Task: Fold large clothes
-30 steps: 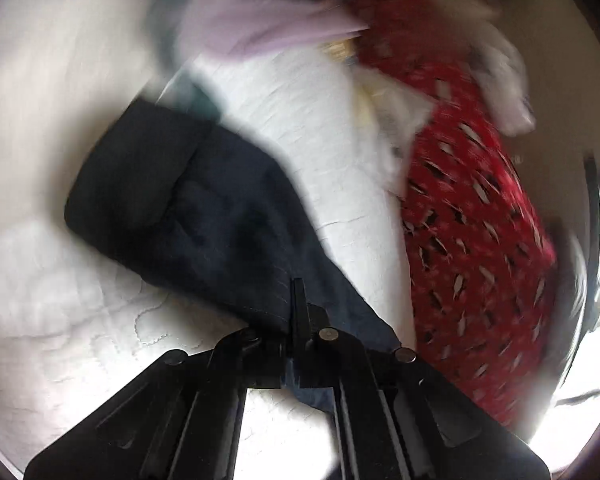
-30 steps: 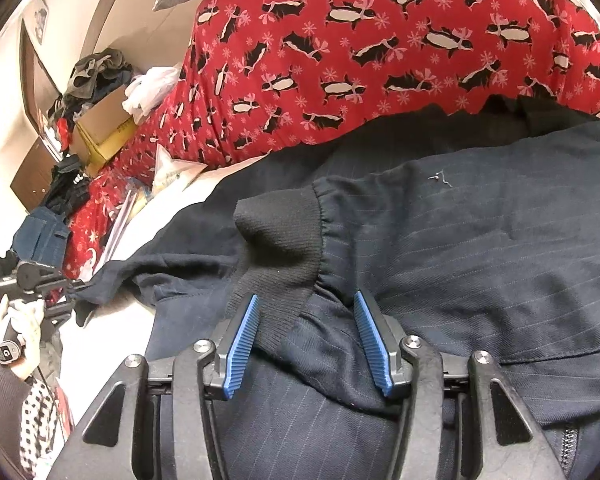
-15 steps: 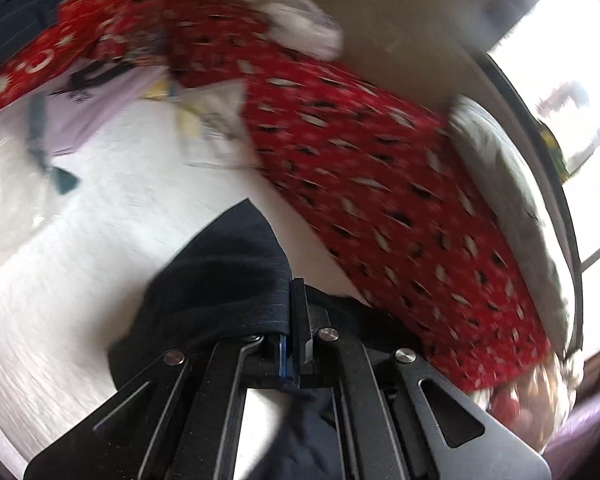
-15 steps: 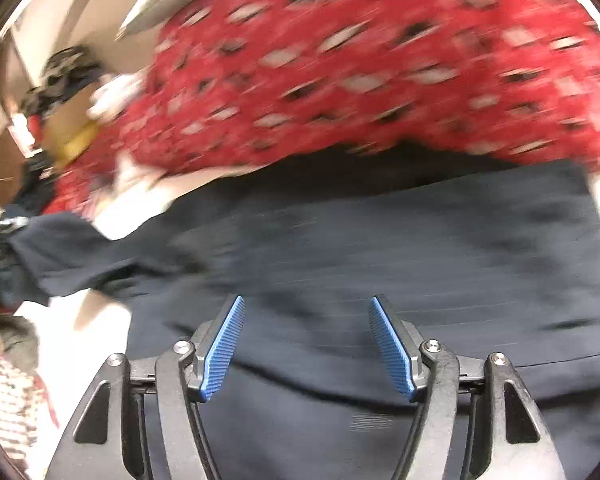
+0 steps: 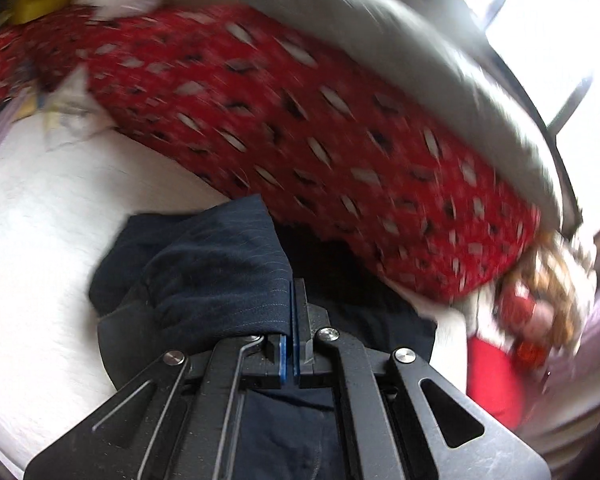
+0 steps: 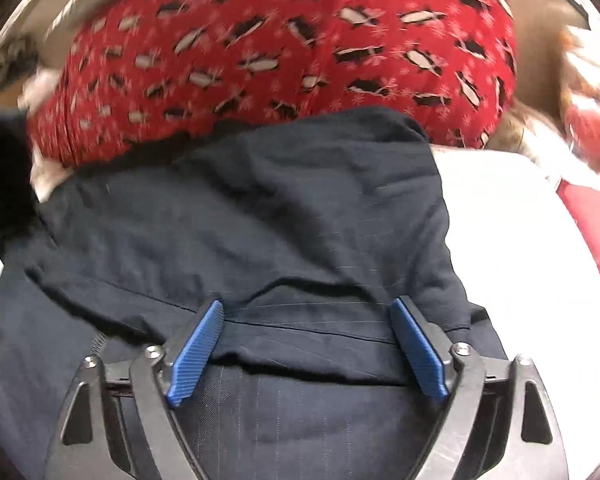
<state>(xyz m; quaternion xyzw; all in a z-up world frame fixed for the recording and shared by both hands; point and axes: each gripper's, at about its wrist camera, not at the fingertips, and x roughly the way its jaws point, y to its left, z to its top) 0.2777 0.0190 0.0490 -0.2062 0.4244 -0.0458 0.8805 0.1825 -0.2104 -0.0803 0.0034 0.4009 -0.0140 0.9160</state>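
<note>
While the left gripper (image 5: 291, 312) kept its fingers pressed together on a bunched fold of the navy pinstriped garment (image 5: 220, 272), the cloth mounded toward 10 o'clock of the fingers and trailed beneath the frame. Beyond it, from 9 to 11 o'clock, lay the white bed surface (image 5: 52, 216); a red penguin-print duvet (image 5: 300, 128) crossed from 10 to 3 o'clock, with a grey pillow (image 5: 380, 36) behind it at 1 o'clock. Seen from the right wrist, the right gripper (image 6: 308, 344) stood with fingers spread wide, holding nothing, directly over the garment (image 6: 260, 220), which lay spread on the bed surface (image 6: 520, 240). At 12 o'clock the duvet (image 6: 280, 40) bordered the garment's far edge. Background detail was blurred.
</note>
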